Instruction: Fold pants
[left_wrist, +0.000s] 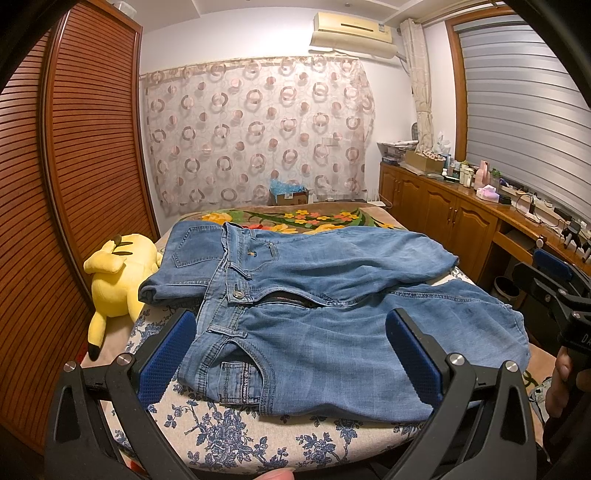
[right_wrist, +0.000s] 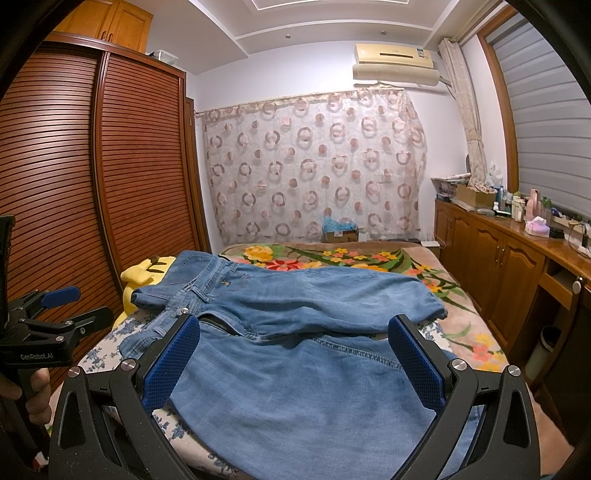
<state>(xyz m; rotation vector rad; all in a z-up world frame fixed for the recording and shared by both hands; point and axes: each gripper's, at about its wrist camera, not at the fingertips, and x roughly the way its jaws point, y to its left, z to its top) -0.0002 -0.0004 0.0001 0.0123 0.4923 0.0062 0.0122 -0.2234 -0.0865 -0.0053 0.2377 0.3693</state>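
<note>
Left wrist view shows my left gripper (left_wrist: 291, 354) low in the frame with its blue-padded fingers (left_wrist: 166, 354) spread wide, holding nothing, hovering over the waistband end of the light blue denim pants (left_wrist: 332, 295). The pants lie across a bed (left_wrist: 229, 435) covered with a blue-flowered white sheet, fly unzipped, button at centre frame, legs running toward the right edge. A yellow plush toy (left_wrist: 114, 277) lies at the left, beside the waistband. My right gripper (left_wrist: 554, 291) shows at the right edge of the frame, clear of the cloth.

From the right wrist view, my right gripper (right_wrist: 293, 363) is likewise spread, empty, above the nearer leg of the pants (right_wrist: 314, 387). My left gripper (right_wrist: 62, 306) sits at the left edge, its fingers parted, with my hand (right_wrist: 37, 391) around its handle. A flowered blanket (right_wrist: 332, 258) covers the bed beyond the pants, centre of the frame.
</note>
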